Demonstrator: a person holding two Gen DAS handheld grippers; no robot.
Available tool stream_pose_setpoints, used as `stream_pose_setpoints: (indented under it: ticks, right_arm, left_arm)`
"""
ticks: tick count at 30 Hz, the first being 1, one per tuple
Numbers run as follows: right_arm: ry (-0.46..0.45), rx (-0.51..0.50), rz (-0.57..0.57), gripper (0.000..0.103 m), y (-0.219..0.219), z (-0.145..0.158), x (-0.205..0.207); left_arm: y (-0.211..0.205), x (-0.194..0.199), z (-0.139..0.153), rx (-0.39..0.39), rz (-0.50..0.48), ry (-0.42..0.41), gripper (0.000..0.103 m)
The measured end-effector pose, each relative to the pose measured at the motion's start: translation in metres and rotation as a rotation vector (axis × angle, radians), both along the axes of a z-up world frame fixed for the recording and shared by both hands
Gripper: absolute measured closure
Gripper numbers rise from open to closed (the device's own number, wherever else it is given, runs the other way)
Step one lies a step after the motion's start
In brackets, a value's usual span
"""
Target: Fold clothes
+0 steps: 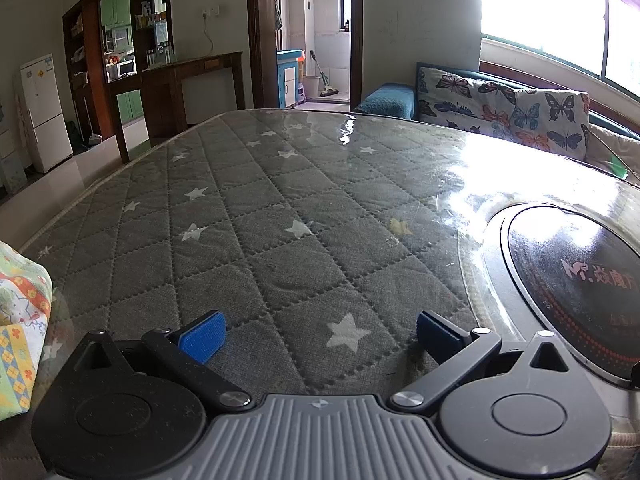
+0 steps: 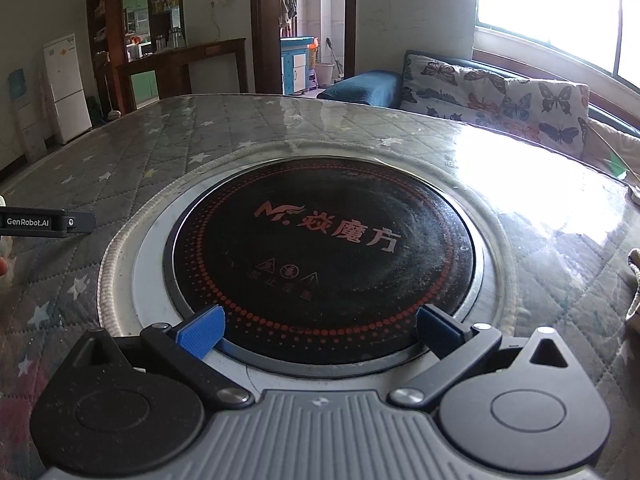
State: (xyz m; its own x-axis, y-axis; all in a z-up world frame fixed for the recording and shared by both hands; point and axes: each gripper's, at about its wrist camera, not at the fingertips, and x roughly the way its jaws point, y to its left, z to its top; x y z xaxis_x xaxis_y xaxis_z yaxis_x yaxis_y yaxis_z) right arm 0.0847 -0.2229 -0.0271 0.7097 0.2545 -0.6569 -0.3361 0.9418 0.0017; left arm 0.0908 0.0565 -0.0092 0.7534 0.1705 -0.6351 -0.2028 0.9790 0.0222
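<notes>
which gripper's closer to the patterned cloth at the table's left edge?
Left. The left gripper is open beside the patterned cloth, which lies just to its left. The right gripper is open over the induction cooktop, farther right.

The left tool [image 1: 320,338], a black two-finger device with a grey ribbed body and blue textured pads [image 1: 202,336] on its fingertips, has its fingers spread wide apart, and nothing is between them. It points forward and slightly downward. The right tool [image 2: 320,332], of the same black and grey build with blue pads [image 2: 202,330], is also spread wide and holds nothing. In the right wrist view, the side of the left tool shows at the left edge as a black bar with white lettering. Just below it, at the same edge, a small part of a fingertip [image 2: 2,267] of the person is visible.
</notes>
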Motion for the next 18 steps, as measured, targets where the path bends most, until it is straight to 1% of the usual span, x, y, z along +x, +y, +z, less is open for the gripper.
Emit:
stream_pose_setpoints:
  ticks: [18]
  right_arm:
    - [0.001,0.005,0.009,0.0,0.0013,-0.0007,0.0005]
  left_arm:
    - [-0.001,0.0004,-0.0006,0.0,0.0,0.0,0.0]
